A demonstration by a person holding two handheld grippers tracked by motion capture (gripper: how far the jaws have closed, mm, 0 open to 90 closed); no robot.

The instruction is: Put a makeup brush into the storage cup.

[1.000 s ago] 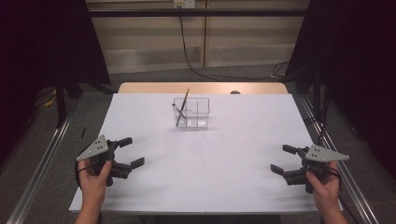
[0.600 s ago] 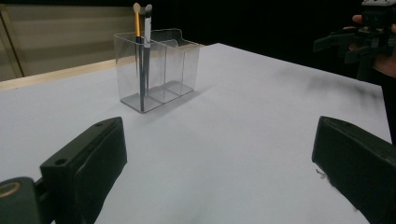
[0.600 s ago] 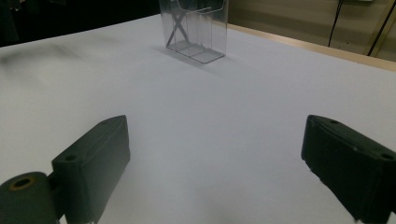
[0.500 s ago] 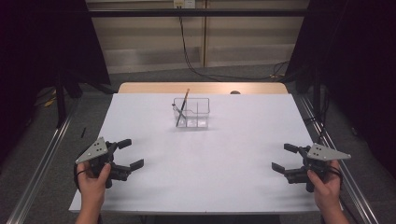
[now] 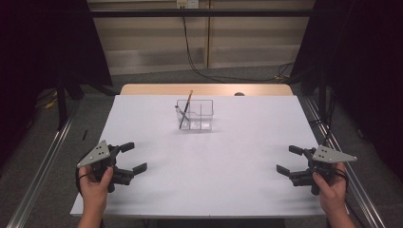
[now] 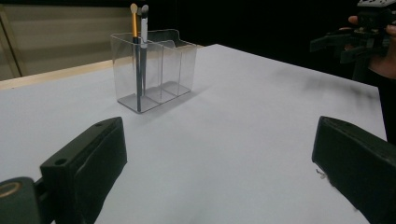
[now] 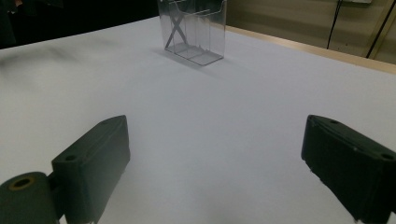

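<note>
Well short of the holder [image 5: 195, 115], our left gripper [image 5: 134, 157] and right gripper [image 5: 286, 159] gape wide, empty, two brushes [image 6: 139, 56] upright in its end compartment, tips cropped in right gripper view.

Holder [image 6: 154, 70]: clear glossy plastic, smooth walls. Table cover [image 5: 214, 161]: matt white, paper-like sheet; bare wood strip [image 5: 204, 89] at far edge. Gripper jaws: matt black plastic, top plates [image 5: 97, 153] dull grey metal.
</note>
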